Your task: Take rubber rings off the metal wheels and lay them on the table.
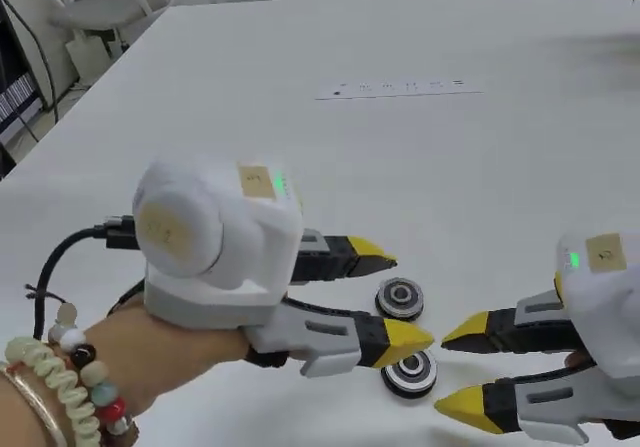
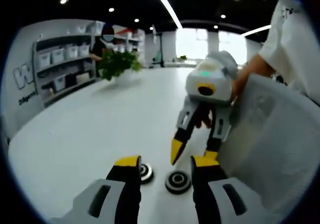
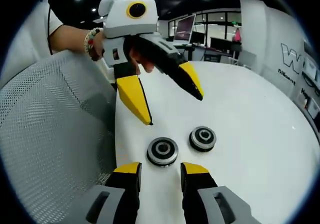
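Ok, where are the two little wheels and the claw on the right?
far wheel point(image 1: 400, 298): head view, on its round middle.
near wheel point(image 1: 409, 372): head view, on its round middle.
right gripper point(image 1: 452, 367): head view, midway between its two yellow tips.

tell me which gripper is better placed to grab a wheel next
Probably right: the right gripper is open, with a wheel centred just ahead of its jaws. The left gripper is open too, but for it that wheel lies off-centre, closer to one jaw.
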The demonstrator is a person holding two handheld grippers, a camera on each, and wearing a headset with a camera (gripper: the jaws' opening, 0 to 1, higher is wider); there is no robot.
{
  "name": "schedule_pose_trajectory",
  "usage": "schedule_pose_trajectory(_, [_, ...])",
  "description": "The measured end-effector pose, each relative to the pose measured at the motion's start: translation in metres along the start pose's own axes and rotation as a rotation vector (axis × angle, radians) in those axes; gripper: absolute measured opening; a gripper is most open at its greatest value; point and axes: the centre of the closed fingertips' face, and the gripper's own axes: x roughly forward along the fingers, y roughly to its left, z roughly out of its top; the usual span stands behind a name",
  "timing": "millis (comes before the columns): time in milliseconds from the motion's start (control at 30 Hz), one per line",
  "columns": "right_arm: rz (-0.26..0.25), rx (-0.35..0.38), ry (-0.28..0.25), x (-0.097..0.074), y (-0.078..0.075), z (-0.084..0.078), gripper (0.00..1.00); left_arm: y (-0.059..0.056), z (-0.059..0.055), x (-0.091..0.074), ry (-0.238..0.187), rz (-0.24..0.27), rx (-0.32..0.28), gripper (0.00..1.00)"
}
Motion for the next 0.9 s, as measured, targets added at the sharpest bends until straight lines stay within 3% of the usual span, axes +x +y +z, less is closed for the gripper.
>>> schedule_pose_trajectory(133, [0.001, -0.011, -0.019, 0.002, -0.001, 0.004, 0.28, -0.004, -0.010, 0.006, 0.035, -0.010, 0.006, 0.37])
schedule_pose_trajectory(467, [0.003, 0.087, -0.064, 0.006, -0.006, 0.002, 0.24, -0.014, -0.038, 0.018, 0.127, -0.047, 0.047, 0.28])
schedule_pose_trajectory(767, [0.013, 0.088, -0.056, 0.010, -0.004, 0.000, 0.21, -0.013, -0.045, 0.022, 0.135, -0.044, 0.040, 0.20])
schedule_pose_trajectory(867, [0.017, 0.109, -0.061, 0.010, -0.005, 0.000, 0.21, -0.017, -0.050, 0.022, 0.158, -0.063, 0.059, 0.17])
schedule_pose_trajectory(900, [0.017, 0.110, -0.061, 0.010, -0.005, 0.000, 0.21, -0.018, -0.048, 0.023, 0.142, -0.065, 0.054, 0.16])
